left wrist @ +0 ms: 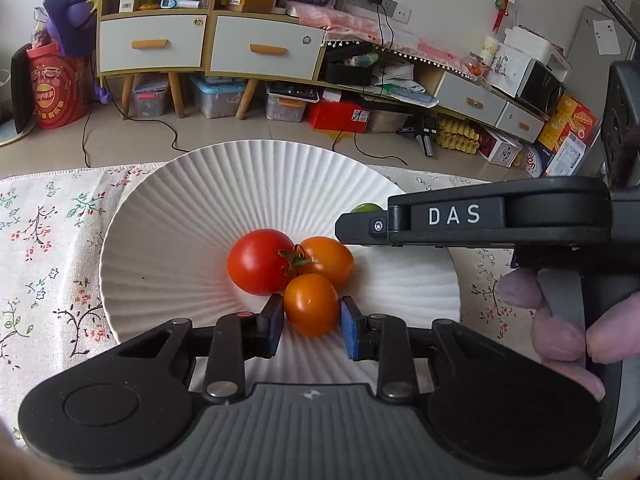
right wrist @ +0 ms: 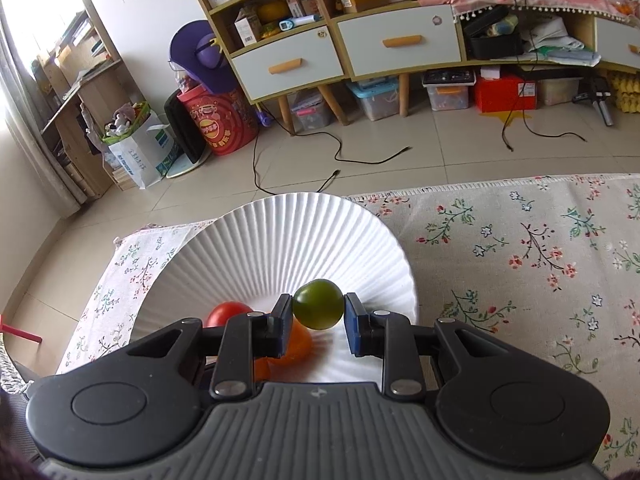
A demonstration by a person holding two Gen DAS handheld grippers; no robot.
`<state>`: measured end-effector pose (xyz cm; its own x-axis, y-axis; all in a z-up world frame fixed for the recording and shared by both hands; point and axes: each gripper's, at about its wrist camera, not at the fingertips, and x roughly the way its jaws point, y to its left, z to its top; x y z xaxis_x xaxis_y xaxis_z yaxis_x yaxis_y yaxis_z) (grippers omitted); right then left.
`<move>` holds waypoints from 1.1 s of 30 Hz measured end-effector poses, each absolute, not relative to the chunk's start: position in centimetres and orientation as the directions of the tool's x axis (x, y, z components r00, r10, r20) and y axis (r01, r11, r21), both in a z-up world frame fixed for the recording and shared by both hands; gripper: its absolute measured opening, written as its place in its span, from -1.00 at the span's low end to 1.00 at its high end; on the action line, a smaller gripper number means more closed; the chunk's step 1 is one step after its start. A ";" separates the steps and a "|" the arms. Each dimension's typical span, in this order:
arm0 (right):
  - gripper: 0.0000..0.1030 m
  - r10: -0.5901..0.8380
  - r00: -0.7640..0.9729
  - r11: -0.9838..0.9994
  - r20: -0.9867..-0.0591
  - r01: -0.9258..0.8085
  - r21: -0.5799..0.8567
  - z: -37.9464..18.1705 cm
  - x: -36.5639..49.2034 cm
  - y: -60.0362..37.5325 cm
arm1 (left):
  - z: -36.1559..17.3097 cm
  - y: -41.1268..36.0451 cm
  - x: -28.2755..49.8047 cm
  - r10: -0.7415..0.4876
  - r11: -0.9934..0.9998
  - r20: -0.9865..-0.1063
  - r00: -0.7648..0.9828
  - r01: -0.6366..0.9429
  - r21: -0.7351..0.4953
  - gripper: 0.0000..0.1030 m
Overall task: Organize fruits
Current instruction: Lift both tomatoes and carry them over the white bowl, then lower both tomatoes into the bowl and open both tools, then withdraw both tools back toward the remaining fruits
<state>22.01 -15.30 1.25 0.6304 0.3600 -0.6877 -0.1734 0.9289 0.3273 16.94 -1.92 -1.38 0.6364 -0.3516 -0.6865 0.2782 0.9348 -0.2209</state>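
A white ribbed plate (left wrist: 168, 216) lies on the floral cloth. On it rest a red tomato (left wrist: 258, 261) and an orange tomato (left wrist: 330, 260). My left gripper (left wrist: 312, 320) is shut on a second orange tomato (left wrist: 311, 304), low over the plate beside the other two. From the right, my right gripper (right wrist: 318, 310) reaches over the same plate (right wrist: 280, 240), shut on a green tomato (right wrist: 319, 303) held above it. The red tomato (right wrist: 226, 313) and an orange one (right wrist: 298, 342) show partly behind its left finger. In the left wrist view that right gripper's body (left wrist: 480, 216) hides most of the green tomato (left wrist: 365, 208).
The floral tablecloth (right wrist: 520, 264) spreads to the right of the plate. The table's far edge runs just behind the plate, with tiled floor, cables and cluttered cabinets (left wrist: 160, 40) beyond. A person's fingers (left wrist: 560, 320) wrap the right gripper's handle.
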 end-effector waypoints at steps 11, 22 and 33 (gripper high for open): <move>-0.24 0.361 0.633 0.927 -0.685 -0.161 0.340 2.4 21.2 -15.7 | -0.4 -2.0 16.3 -0.334 0.941 -0.680 0.653 0.275 -0.198 -0.21; 0.17 0.357 0.652 0.929 -0.668 -0.174 0.326 5.0 17.6 -16.1 | 1.9 -1.7 13.2 -0.285 0.950 -0.680 0.675 0.295 -0.106 0.18; 0.47 0.346 0.670 0.935 -0.657 -0.186 0.303 6.3 14.3 -16.2 | 3.6 -1.0 9.3 -0.262 0.952 -0.667 0.697 0.301 -0.059 0.59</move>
